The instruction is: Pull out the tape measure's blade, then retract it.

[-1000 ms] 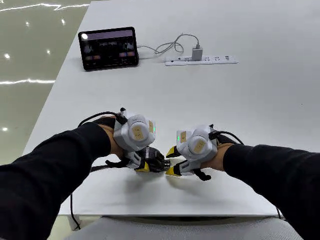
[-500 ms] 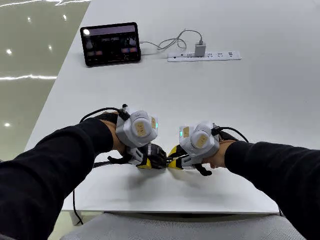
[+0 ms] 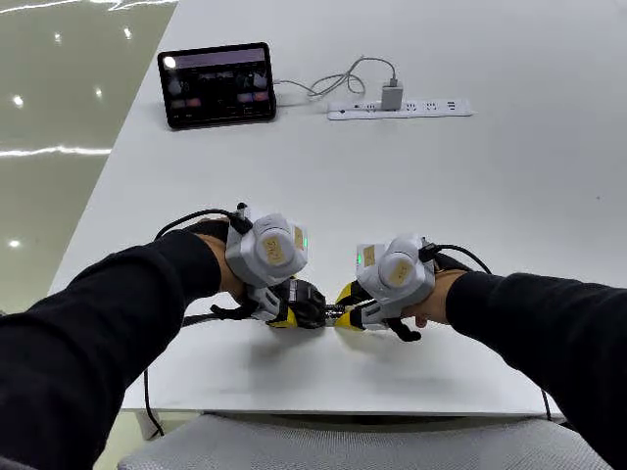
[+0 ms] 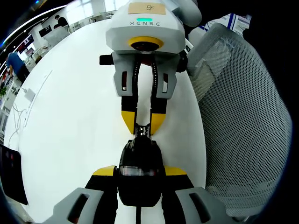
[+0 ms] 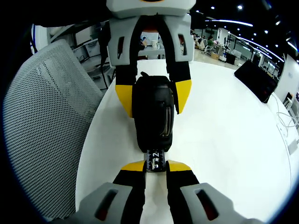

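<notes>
In the head view, my left gripper (image 3: pixel 294 311) is shut on a black tape measure (image 3: pixel 306 302) low over the white table (image 3: pixel 441 196), near its front edge. My right gripper (image 3: pixel 343 317) faces it from the right and is shut on the tip of the blade (image 3: pixel 331 313). Only a short length of blade shows between them. The left gripper view has its own yellow-tipped jaws (image 4: pixel 140 170) clamped on the case (image 4: pixel 139 179), with the right gripper's fingertips (image 4: pixel 156 121) beyond. In the right gripper view, my jaws (image 5: pixel 155 167) pinch the numbered blade (image 5: pixel 155 161) just in front of the case (image 5: pixel 152 112).
A dark tablet (image 3: pixel 216 84) stands at the table's far left. A white power strip (image 3: pixel 402 109) with a charger and cable lies behind it. The table's front edge (image 3: pixel 333 409) runs close below the grippers, with a grey mesh chair seat (image 3: pixel 323 446) under it.
My right gripper went from open to shut on the blade tip, then drew a little to the right, baring a short piece of blade. The left gripper kept hold of the case.
</notes>
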Demonstrator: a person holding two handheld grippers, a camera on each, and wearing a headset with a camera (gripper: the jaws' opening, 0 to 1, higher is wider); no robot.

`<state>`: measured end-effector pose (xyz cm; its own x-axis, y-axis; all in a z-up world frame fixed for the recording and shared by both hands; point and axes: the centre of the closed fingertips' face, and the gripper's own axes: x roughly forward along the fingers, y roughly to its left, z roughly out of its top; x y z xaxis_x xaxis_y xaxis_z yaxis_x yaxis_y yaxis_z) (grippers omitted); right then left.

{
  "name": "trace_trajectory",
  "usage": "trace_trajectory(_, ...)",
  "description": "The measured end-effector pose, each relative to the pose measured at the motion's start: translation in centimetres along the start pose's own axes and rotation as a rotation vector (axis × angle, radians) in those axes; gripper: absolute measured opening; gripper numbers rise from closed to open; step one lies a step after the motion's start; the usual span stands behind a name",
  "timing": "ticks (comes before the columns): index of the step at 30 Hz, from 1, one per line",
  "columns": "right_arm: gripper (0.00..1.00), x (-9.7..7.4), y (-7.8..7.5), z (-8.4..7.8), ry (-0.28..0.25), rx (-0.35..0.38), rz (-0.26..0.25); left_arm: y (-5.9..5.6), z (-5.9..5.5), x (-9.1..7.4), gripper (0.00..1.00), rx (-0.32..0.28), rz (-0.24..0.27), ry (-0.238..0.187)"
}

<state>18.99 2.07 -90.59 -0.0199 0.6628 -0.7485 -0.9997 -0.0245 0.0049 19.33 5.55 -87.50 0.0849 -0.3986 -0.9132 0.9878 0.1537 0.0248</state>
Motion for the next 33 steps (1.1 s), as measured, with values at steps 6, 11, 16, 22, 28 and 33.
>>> trace_trajectory(6, 0.12, 0.8, 0.2, 0.7, -0.010, -0.022, -0.007, 0.0, 0.1, 0.0, 0.32, -0.004, 0.004, -0.005)
trace_trajectory(11, 0.10, 0.5, -0.1, 0.3, -0.013, -0.006, 0.008, 0.1, 0.0, -0.1, 0.32, -0.014, 0.008, -0.016)
trace_trajectory(16, 0.10, 0.1, 0.0, -0.1, -0.014, 0.002, 0.002, 0.0, 0.0, -0.1, 0.32, -0.013, 0.008, -0.017)
trace_trajectory(22, 0.11, -0.3, 0.1, -0.7, -0.012, 0.016, -0.003, 0.0, 0.0, -0.1, 0.32, -0.006, 0.003, -0.016)
trace_trajectory(28, 0.11, -0.5, 0.0, -1.0, -0.005, 0.020, -0.008, 0.0, 0.1, -0.1, 0.32, -0.011, 0.005, -0.019)
trace_trajectory(33, 0.11, -0.7, -0.1, -1.2, -0.006, 0.033, -0.013, 0.0, 0.1, -0.1, 0.32, -0.015, 0.008, -0.027)
